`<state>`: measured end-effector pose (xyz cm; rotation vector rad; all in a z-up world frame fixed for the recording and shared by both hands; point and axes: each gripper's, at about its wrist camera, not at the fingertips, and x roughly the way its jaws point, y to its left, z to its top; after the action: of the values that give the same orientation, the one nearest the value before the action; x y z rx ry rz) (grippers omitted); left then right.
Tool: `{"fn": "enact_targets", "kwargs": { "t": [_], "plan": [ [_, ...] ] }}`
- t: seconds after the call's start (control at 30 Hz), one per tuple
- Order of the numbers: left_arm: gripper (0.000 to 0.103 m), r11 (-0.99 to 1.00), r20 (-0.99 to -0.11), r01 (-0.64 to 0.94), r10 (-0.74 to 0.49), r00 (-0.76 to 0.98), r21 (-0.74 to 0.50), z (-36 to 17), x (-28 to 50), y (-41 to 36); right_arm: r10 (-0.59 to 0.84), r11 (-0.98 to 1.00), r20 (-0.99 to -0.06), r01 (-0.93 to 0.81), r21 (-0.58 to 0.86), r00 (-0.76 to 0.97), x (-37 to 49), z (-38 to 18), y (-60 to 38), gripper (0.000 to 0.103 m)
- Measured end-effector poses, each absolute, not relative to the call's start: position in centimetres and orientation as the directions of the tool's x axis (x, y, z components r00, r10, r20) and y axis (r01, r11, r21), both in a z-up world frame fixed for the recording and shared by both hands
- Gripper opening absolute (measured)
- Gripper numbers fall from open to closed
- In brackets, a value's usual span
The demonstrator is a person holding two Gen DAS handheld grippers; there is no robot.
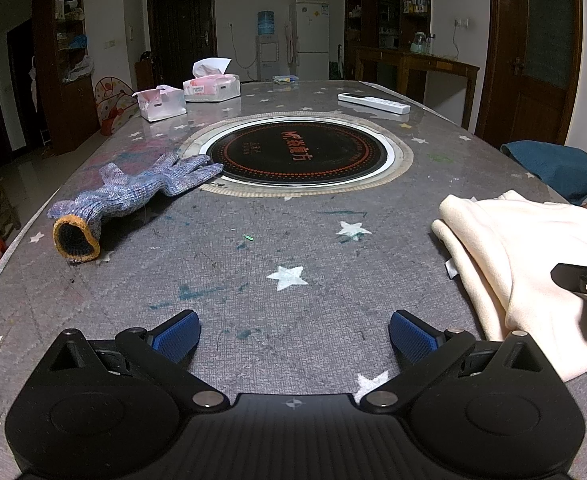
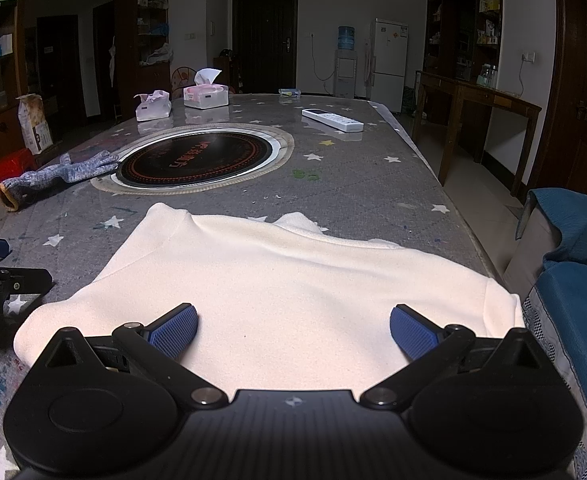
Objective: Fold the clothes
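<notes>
Table (image 1: 293, 240): grey star-print cloth, round black induction hob (image 1: 297, 156) inset at centre. Beyond the hob, two white tissue boxes (image 1: 212, 86), tissue poking out. Folded cream fleece garment (image 2: 277, 280) lies nearside of the hob. Left gripper (image 1: 293, 334) and right gripper (image 2: 293, 332) both spread wide, holding nothing; right hovers over the garment.

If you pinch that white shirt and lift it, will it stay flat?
Probably not. The white shirt looks soft, with rounded folds at its edge, so it would likely droop. Its fuzzy surface probably won't slip from the right tool.
</notes>
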<state>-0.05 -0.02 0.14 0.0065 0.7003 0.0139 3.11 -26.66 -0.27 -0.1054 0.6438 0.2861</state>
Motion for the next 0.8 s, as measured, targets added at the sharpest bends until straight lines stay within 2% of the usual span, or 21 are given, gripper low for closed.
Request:
{"fn": "enact_targets", "kwargs": {
  "t": [0.27, 0.5, 0.8],
  "plan": [
    [0.103, 0.999, -0.672, -0.054, 0.041, 0.74, 0.001, 0.3, -0.2, 0.1, 0.232, 0.955, -0.602, -0.296, -0.008, 0.764, 2.9, -0.1, -26.8, 0.103],
    [0.103, 0.995, -0.692, -0.094, 0.097, 0.716, 0.043, 0.8, -1.7, -0.8, 0.238, 0.955, -0.594, -0.296, -0.001, 0.769, 1.5, 0.5, -27.0, 0.103],
    [0.103, 0.996, -0.702, -0.058, 0.092, 0.706, 0.072, 1.2, -4.4, -3.3, 0.249, 0.955, -0.571, -0.298, 0.009, 0.782, -2.1, 1.5, -27.4, 0.103]
  ]
}}
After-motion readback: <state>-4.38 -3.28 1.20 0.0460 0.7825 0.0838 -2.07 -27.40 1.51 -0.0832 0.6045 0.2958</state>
